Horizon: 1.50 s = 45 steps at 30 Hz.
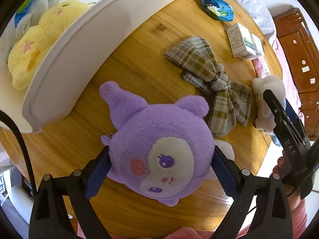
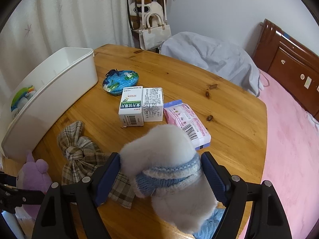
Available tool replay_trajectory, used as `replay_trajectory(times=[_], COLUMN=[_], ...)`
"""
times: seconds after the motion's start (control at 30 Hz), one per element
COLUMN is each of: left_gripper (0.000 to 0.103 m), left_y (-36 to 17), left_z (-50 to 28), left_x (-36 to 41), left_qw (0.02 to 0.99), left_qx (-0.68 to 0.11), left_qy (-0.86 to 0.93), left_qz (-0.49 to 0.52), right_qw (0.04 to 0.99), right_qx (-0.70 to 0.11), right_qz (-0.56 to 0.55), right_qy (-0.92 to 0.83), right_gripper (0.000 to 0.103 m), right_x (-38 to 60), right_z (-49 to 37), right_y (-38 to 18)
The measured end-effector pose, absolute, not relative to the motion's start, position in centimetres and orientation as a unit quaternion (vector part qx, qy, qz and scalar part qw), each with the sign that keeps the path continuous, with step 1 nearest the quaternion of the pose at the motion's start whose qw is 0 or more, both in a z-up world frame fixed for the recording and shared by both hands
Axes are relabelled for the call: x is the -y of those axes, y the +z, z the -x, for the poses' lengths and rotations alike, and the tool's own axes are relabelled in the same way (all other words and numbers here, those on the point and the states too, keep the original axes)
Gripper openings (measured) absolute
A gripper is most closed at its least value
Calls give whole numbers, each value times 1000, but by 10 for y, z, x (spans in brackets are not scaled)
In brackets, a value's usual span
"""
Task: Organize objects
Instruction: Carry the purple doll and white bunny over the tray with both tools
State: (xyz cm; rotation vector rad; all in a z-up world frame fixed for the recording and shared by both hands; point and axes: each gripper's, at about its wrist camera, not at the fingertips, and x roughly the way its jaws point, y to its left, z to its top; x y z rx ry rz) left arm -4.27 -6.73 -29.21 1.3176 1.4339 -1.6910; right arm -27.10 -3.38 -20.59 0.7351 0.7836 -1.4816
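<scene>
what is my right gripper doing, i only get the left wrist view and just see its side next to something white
Observer: The right gripper straddles a white plush toy, one finger on each side. I cannot tell if the pads press it.
Operator: anything on that toy
Observer: A blue and white knitted band wraps around it.
Operator: whats the pink thing past the boxes
Observer: A pink packet with a barcode, lying flat right beside the plain white box.
</scene>
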Motion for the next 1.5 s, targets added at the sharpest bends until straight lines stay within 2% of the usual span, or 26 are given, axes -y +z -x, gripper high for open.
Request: replay_trajectory(times=[0.23, 0.57, 1.13, 1.5], left_gripper=[94, 88, 84, 84], left_y=[-289, -279, -265, -225], left_z=[37, 37, 39, 34], left_x=[65, 58, 36, 32], left_qw=[279, 275, 237, 197], left_qx=[-517, -447, -429, -362], left_qy=[-641, -664, -653, -685], left_qz=[-494, -532, -577, -601], right_qw=[607, 603, 594, 583], right_qx=[-332, -310, -255, -214], right_qz=[-337, -366, -414, -431], right_qy=[-639, -637, -642, -654], right_gripper=[82, 75, 73, 71], right_x=[36, 31, 0, -25], right_z=[277, 287, 286, 275], right_y=[-205, -205, -198, -187])
